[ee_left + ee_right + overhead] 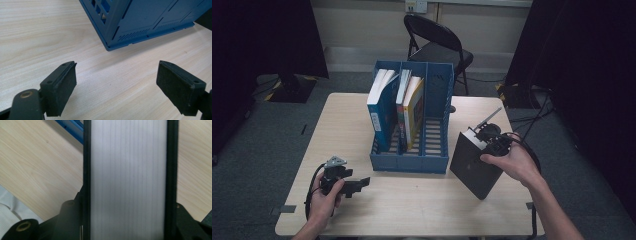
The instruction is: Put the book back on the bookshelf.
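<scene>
A thick black book [472,165] hangs tilted over the table's right side, just right of the blue three-slot file rack [412,161]. My right gripper [484,145] is shut on the book's upper end. In the right gripper view the book's white page edge [128,180] runs between black covers, with a jaw pressed against each cover. The rack's left slot holds a blue book [381,107], and its middle slot holds books including a yellow one [414,112]; the right slot has none. My left gripper [358,184] rests low at the front left, open [116,85], holding nothing.
The wooden table [422,210] has bare room in front of the rack and along its left side. The rack's blue corner [150,22] lies just ahead of the left jaws. A black folding chair [437,45] stands behind the table. Cables trail off on the right.
</scene>
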Demonstrator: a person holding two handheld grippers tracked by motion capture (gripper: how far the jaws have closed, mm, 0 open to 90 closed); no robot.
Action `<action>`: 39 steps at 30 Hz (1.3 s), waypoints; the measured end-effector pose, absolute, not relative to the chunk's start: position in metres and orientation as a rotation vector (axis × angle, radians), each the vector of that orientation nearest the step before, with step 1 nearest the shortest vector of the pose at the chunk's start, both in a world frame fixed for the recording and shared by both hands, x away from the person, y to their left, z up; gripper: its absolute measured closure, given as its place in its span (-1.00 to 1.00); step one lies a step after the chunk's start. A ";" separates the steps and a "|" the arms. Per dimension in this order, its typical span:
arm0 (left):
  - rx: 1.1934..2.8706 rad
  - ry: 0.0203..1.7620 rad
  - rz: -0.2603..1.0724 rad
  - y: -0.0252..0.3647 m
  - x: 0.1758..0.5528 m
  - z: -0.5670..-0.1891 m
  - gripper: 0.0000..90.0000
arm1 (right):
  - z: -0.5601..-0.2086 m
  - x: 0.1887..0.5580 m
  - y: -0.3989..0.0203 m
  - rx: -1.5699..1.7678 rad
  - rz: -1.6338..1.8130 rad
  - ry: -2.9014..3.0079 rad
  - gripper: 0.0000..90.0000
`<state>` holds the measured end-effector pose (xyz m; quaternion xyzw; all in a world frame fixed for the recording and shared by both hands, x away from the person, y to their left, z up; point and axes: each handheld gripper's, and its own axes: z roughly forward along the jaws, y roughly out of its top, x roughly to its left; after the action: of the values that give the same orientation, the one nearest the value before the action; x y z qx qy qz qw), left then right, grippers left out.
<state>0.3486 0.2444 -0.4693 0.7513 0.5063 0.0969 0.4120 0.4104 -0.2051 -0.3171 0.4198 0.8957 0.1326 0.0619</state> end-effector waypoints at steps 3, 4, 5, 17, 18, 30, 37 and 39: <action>1.887 1.275 0.240 0.245 0.349 -0.469 -0.64 | -0.316 0.411 -0.205 1.298 0.396 2.709 0.19; 1.886 1.275 0.239 0.245 0.349 -0.469 -0.64 | -0.315 0.411 -0.205 1.303 0.393 2.709 0.19; 1.882 1.276 0.239 0.245 0.349 -0.469 -0.64 | -0.314 0.411 -0.204 1.306 0.391 2.709 0.19; 1.880 1.282 0.228 0.247 0.350 -0.469 -0.63 | -0.289 0.410 -0.213 1.343 0.440 2.628 0.19; 1.881 1.285 0.231 0.247 0.350 -0.469 -0.63 | -0.287 0.410 -0.214 1.350 0.450 2.620 0.19; 1.891 1.289 0.240 0.247 0.350 -0.470 -0.64 | -0.248 0.405 -0.222 1.340 0.538 2.564 0.19; 1.907 1.290 0.255 0.246 0.351 -0.471 -0.65 | -0.227 0.406 -0.216 1.314 0.576 2.545 0.19; 1.917 1.278 0.262 0.245 0.350 -0.471 -0.65 | -0.222 0.407 -0.212 1.301 0.577 2.547 0.19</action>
<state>0.3503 0.2446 -0.4708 0.7577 0.5051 0.1035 0.3999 0.4070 -0.2119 -0.2221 0.4432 0.8675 0.1964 0.1119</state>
